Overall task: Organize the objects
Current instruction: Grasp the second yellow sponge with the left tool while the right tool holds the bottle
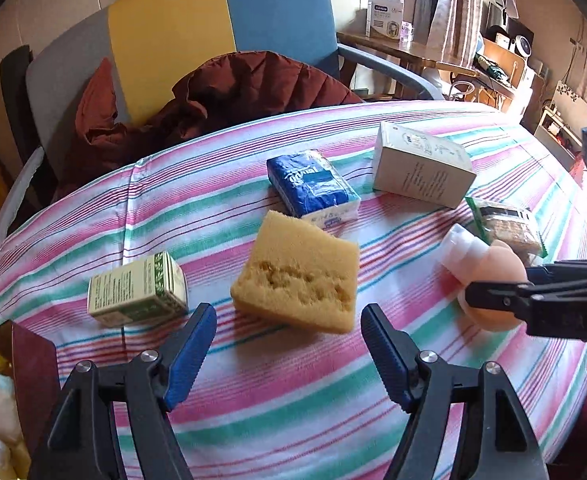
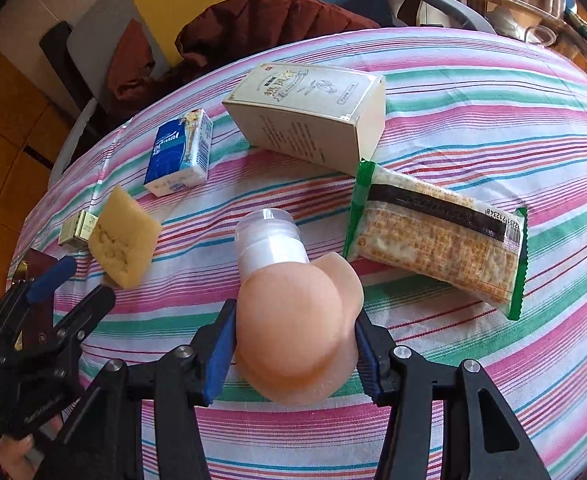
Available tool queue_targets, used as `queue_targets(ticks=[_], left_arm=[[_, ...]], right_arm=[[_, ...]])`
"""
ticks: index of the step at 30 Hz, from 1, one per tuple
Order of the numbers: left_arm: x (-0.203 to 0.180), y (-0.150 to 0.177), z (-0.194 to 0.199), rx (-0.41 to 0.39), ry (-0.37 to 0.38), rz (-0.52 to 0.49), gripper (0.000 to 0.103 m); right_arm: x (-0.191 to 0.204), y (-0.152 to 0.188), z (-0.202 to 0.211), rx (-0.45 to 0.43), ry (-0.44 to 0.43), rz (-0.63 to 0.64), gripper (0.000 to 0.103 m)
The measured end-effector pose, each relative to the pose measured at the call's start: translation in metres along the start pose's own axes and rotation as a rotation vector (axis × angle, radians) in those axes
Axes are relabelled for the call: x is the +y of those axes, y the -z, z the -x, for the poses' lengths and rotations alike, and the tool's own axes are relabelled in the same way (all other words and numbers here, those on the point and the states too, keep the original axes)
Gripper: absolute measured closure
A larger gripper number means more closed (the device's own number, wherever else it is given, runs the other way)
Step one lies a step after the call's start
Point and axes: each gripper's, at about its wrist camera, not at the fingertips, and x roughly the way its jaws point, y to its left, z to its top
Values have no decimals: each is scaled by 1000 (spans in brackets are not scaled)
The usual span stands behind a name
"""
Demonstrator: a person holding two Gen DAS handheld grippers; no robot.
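Observation:
A peach squeeze bottle (image 2: 293,304) with a clear cap lies on the striped tablecloth (image 2: 493,360). My right gripper (image 2: 296,332) is shut on its round body, both blue pads pressing its sides. In the left wrist view the bottle (image 1: 489,276) shows at the right with the right gripper's finger (image 1: 493,298) across it. My left gripper (image 1: 289,344) is open just in front of a yellow sponge (image 1: 297,276), with nothing between its fingers. In the right wrist view it (image 2: 85,282) hovers near the sponge (image 2: 123,236).
On the cloth lie a blue tissue pack (image 1: 313,184), a beige carton (image 1: 421,168), a cracker packet (image 2: 437,240) and a small green box (image 1: 137,290). A dark red bag (image 1: 29,364) with wrapped items stands at the near left. A chair with a brown jacket (image 1: 221,92) is behind the table.

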Motion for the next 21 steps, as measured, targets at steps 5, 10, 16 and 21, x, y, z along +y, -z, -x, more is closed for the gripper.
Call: queue_targets(ticks=[5, 10, 16, 21], left_arm=[[-1, -5, -21, -2, 13, -39, 19], [-11, -6, -21, -49, 26, -43, 19], [-5, -7, -26, -98, 80, 65, 37], [0, 0, -28, -123, 110, 99, 43]], right_arm=[[0, -2, -3, 9, -38, -19, 50], [1, -3, -4, 14, -47, -27, 49], [1, -2, -3, 14, -46, -28, 49], [2, -3, -3, 16, -46, -28, 49]])
